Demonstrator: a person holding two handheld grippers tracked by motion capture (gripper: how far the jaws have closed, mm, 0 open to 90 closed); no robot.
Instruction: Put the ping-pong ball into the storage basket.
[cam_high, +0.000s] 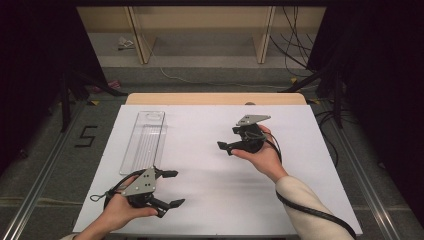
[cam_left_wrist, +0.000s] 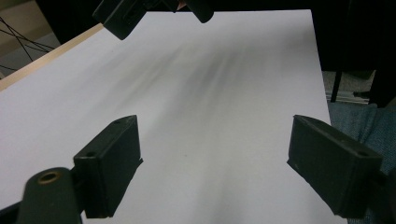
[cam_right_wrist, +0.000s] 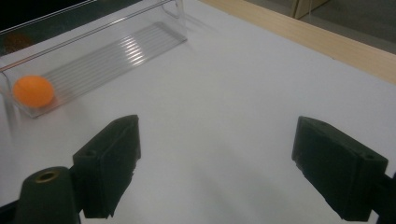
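Fingers (cam_left_wrist: 112, 168) of both grippers are held apart, empty; a "5" (cam_high: 86, 136), perhaps tape, is marked on the floor beside the counter's (cam_high: 210, 165) left edge.

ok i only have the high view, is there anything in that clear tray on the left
observer: yes, an orange ball lies in the clear tray, at the end nearer the person.
operator: is the right gripper lined up on it
observer: not quite. In the right gripper view the ball sits off to the left of the right gripper, whose jaws stand wide open with nothing between them.
operator: and the left one
observer: the left gripper is open too, looking across bare white sheet.
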